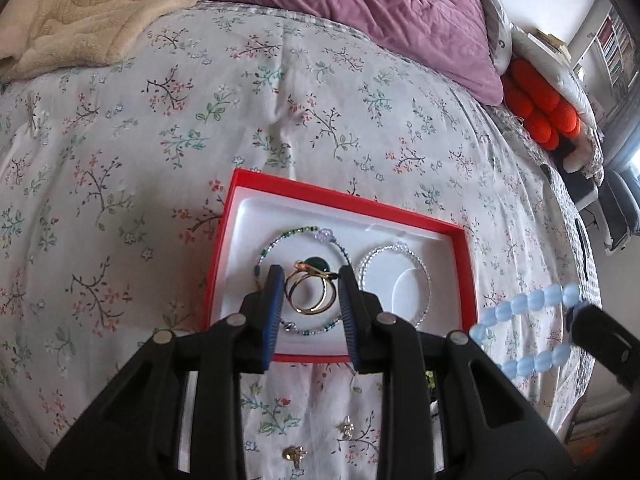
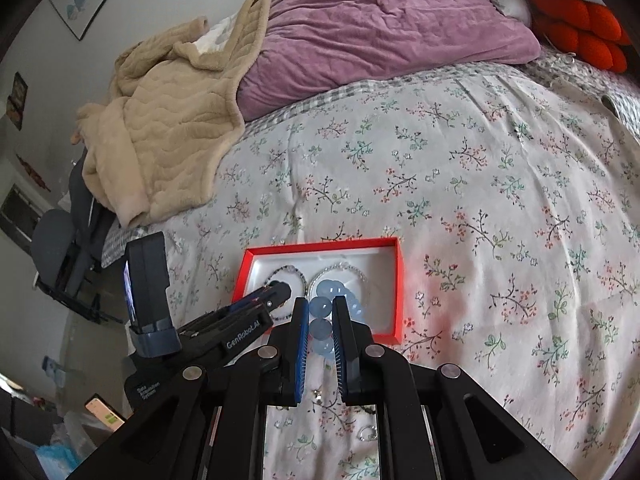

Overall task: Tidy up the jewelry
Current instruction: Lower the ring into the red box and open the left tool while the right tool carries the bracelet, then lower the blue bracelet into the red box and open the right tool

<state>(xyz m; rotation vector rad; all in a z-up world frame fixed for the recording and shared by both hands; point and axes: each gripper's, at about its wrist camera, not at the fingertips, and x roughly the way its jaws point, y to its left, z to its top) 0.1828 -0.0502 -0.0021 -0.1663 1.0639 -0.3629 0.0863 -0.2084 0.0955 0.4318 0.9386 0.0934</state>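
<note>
Inside the red box (image 1: 224, 240): two bracelets and a gold ring (image 1: 310, 294). Left tool (image 1: 308, 288) gapes around the ring; right tool (image 2: 320, 320) clamps blue beads (image 2: 321, 328). Earrings (image 1: 294, 454) remain outside, below the box.

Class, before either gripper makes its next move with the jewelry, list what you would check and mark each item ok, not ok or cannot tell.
1. Right gripper shut on blue bead bracelet: ok.
2. Bracelet hangs over red box: ok.
3. Left gripper grips gold ring: cannot tell.
4. Ring above the box, inside the green bead bracelet: ok.
5. All jewelry boxed: not ok, earrings remain on bedspread.
</note>
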